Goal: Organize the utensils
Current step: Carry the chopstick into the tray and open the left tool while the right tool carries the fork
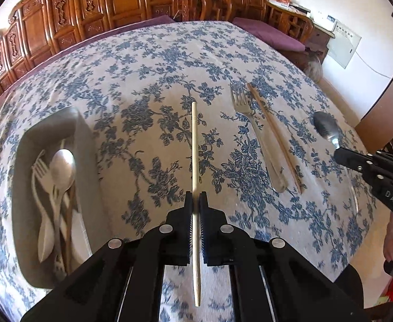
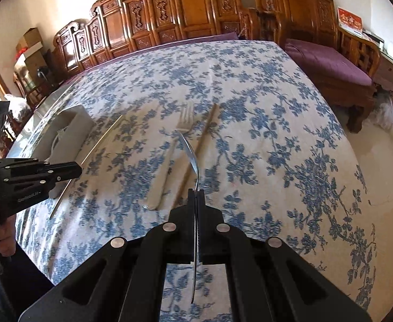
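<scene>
1. Left wrist view: left gripper [image 1: 195, 201] pinching a pale chopstick [image 1: 195, 145] above the tablecloth [image 1: 148, 61]. Grey tray [image 1: 86, 145] to the left already loaded with a spoon, forks, perhaps more; hard to sort. Fork [image 1: 253, 128] and second chopstick [image 1: 274, 136] left lying on the cloth.
2. Right wrist view: right gripper [image 2: 196, 197] clamped on a metal spoon [image 2: 191, 151], raised edge-on. Roughly halfway.

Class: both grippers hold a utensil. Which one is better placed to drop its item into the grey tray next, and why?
Probably the left gripper: its chopstick hangs just beside the grey tray. The right gripper, holding the spoon, is farther away.
</scene>
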`<state>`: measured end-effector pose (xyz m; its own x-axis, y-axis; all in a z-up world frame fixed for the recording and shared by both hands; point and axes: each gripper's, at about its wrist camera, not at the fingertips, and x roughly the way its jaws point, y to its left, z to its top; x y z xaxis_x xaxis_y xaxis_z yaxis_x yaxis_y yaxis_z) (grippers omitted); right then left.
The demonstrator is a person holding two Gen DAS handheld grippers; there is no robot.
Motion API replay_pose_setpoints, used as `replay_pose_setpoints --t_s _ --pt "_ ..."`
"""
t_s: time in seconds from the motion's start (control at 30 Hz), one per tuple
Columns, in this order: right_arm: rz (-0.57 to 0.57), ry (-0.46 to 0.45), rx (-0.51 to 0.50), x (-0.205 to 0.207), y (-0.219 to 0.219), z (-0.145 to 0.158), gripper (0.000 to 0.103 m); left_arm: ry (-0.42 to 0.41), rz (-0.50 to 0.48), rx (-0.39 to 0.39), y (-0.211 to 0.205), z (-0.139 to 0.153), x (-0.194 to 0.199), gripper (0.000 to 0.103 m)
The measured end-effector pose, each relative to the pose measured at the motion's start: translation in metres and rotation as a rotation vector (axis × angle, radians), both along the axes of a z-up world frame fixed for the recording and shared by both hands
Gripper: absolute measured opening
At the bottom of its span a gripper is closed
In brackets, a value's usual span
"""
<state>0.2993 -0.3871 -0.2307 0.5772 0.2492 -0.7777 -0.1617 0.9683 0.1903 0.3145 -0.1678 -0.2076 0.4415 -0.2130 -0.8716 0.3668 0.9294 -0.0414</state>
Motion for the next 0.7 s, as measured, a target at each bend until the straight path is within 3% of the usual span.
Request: replay_pose_setpoints --t_s 0.4,0.7 --pt "0.112 -0.039 -0.015 -0.016 0.046 0.018 0.002 -0.049 -0.003 -0.043 0.026 0.031 -0.036 0.004" --pt "0.198 -0.068 -0.027 -0.03 0.086 0.031 0.002 -0.078 0.046 -0.09 0.069 0.051 -0.04 0.004"
